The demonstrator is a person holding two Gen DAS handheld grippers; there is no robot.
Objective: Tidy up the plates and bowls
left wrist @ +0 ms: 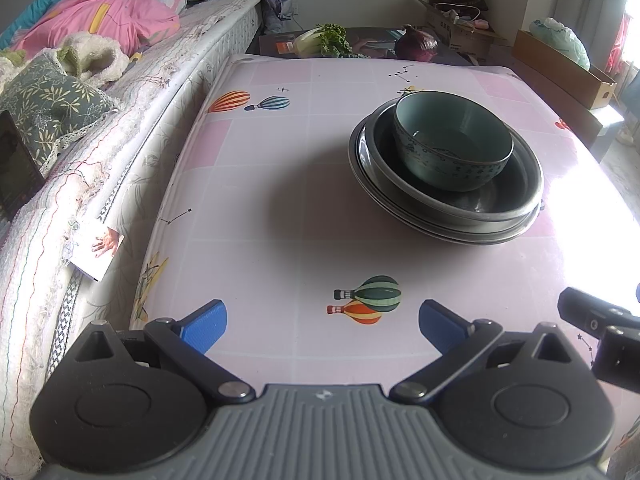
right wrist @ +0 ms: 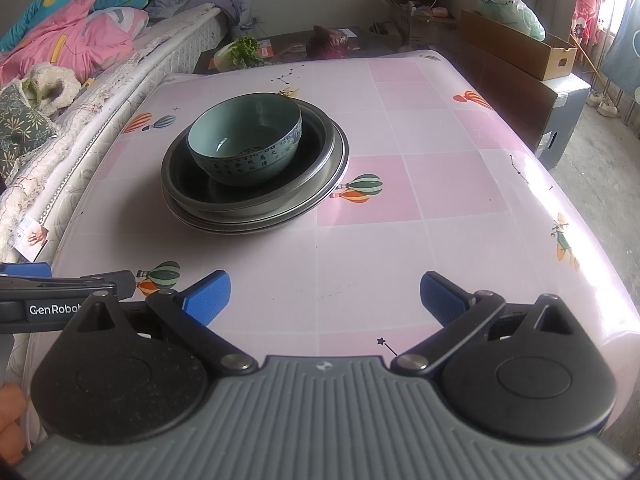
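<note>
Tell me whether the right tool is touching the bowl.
Apart. The right wrist view shows the right tool open, with bare tablecloth between its fingers and the bowl.

Home bedroom: bed [left wrist: 120, 92], quilts [left wrist: 100, 4].

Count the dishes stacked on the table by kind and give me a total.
Bowl: 1
Metal plates: at least 2, judging by the rims; any more would be hidden in the stack
Total: at least 3

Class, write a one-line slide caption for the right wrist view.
Open right hand-held gripper faces a green bowl nested in stacked metal plates on a balloon-print tablecloth.
</note>
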